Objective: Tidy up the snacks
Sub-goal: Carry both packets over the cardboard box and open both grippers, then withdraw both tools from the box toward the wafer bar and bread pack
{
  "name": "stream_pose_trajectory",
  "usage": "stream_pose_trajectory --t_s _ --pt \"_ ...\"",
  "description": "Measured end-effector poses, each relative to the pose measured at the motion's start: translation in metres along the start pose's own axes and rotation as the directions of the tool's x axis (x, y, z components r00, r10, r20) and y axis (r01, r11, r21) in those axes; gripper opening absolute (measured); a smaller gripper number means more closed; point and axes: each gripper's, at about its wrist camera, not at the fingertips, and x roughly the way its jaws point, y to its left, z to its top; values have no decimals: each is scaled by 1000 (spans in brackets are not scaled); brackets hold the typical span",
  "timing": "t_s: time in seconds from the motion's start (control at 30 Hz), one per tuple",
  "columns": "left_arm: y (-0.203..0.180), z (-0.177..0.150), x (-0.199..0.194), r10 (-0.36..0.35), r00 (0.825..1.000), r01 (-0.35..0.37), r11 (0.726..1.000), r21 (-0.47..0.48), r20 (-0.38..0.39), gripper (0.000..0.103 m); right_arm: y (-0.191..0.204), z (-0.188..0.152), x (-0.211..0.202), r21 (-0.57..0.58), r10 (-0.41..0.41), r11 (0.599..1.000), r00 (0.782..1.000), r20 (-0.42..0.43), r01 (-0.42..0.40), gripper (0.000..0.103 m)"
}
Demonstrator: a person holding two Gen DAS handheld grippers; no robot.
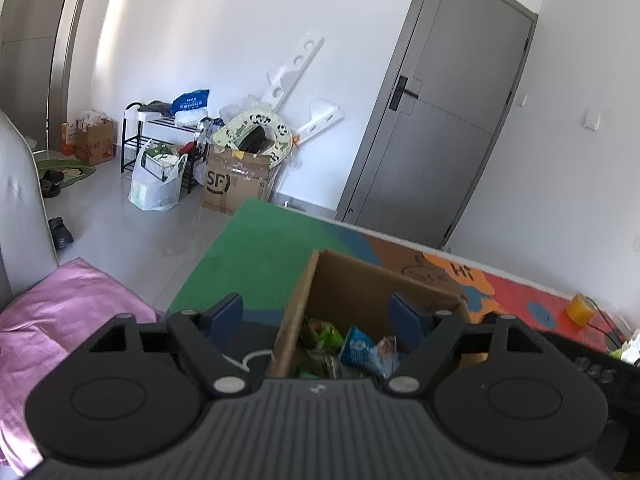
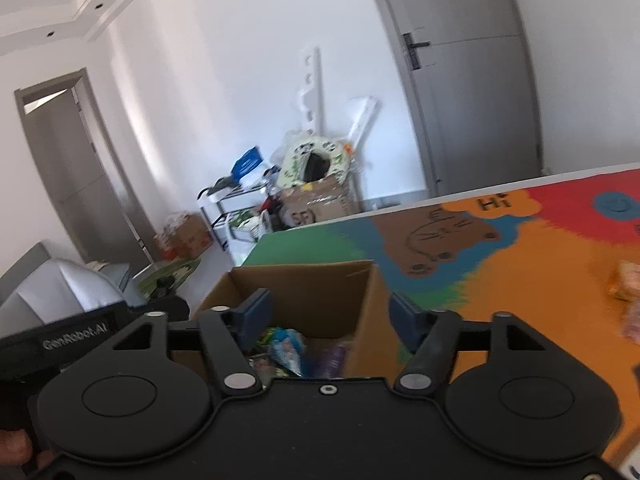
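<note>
Hovering grippers (image 1: 318, 314), snack-filled box (image 2: 320, 292)

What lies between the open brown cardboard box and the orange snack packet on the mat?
Nothing: in the right wrist view, only bare colourful mat separates the brown cardboard box from the orange snack packet.

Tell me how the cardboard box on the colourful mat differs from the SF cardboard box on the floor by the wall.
The cardboard box on the mat sits on the raised surface, close under both grippers; the SF box stands on the floor by the far wall. The near box is plain on the sides shown and holds snack packets; the SF box bears a printed logo and tape, with a panda-print ring on top. Both are brown cardboard and open-topped.
</note>
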Motion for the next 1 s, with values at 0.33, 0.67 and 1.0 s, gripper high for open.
stream_pose_trajectory --t_s 0.33,0.67,1.0 --pt "-28 -16 -28 0 1000 0 999 43 15 94 -19 -8 -45 2 -62 998 998 20 62 95" --pt "-45 -35 -53 -9 1000 9 998 58 -2 95 -44 -19 -87 30 -94 995 995 38 93 102" --pt "-66 -48 -74 -18 999 15 997 71 48 95 -67 -32 -117 45 -107 994 988 108 103 102"
